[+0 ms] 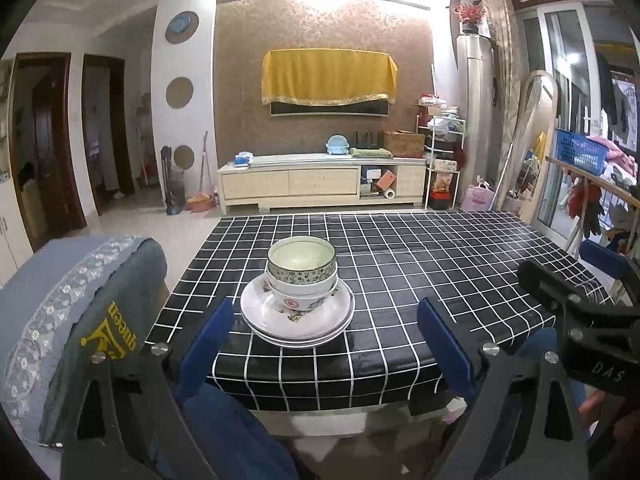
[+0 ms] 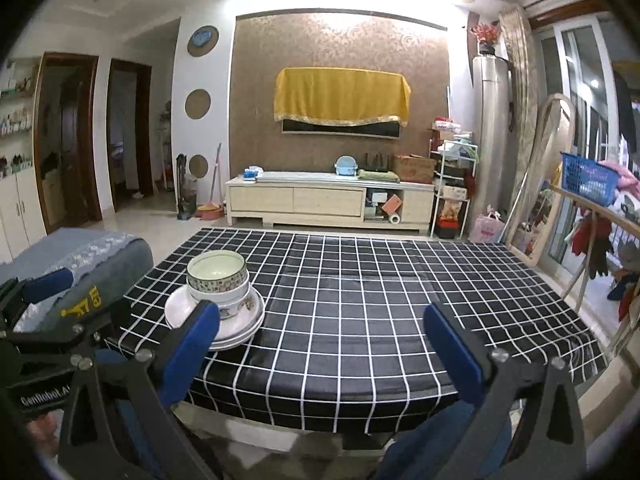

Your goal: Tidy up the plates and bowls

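A stack of white floral plates (image 1: 297,318) sits near the front left of the black checked table (image 1: 420,280). On the plates stand nested bowls, the top one with a green patterned band (image 1: 302,262). My left gripper (image 1: 326,338) is open and empty, held back from the table's front edge with the stack between its blue pads. In the right wrist view the plates (image 2: 240,322) and bowls (image 2: 218,276) lie to the left. My right gripper (image 2: 324,342) is open and empty, its left pad (image 2: 192,340) overlapping the plates in the view.
A grey-blue covered chair (image 1: 80,300) stands left of the table. The right gripper's body (image 1: 580,320) shows at the right of the left view. A TV cabinet (image 1: 320,184), shelves and a mirror stand beyond the table's far edge.
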A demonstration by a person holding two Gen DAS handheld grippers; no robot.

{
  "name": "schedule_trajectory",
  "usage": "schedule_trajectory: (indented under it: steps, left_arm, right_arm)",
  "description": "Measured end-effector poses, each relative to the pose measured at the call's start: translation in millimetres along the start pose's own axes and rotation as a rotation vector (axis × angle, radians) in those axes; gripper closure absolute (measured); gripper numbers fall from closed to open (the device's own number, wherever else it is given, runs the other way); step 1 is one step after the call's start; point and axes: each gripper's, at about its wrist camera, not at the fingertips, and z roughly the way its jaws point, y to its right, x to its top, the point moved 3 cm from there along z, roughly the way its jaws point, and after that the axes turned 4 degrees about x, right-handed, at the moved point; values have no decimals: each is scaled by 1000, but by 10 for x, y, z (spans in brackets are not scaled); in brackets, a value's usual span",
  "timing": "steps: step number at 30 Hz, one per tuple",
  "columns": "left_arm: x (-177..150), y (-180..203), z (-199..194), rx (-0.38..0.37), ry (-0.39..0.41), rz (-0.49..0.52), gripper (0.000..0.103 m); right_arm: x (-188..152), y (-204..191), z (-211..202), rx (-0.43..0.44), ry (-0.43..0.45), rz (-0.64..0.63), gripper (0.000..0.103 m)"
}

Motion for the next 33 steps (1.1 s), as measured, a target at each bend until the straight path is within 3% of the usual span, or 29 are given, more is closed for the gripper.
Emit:
schedule_trajectory:
  steps: [4, 9, 33]
  left_arm:
    - [-6, 15, -22, 3, 8, 4, 11]
    - [-30, 7, 12, 1, -3, 3, 2]
    - [-53, -40, 29, 13, -17, 12, 1]
  right_arm:
    - [-34, -17, -28, 13, -9, 9, 0]
    - [-55, -23, -55, 24, -17, 11, 0]
    - [-59, -42, -34, 33, -44, 16, 0]
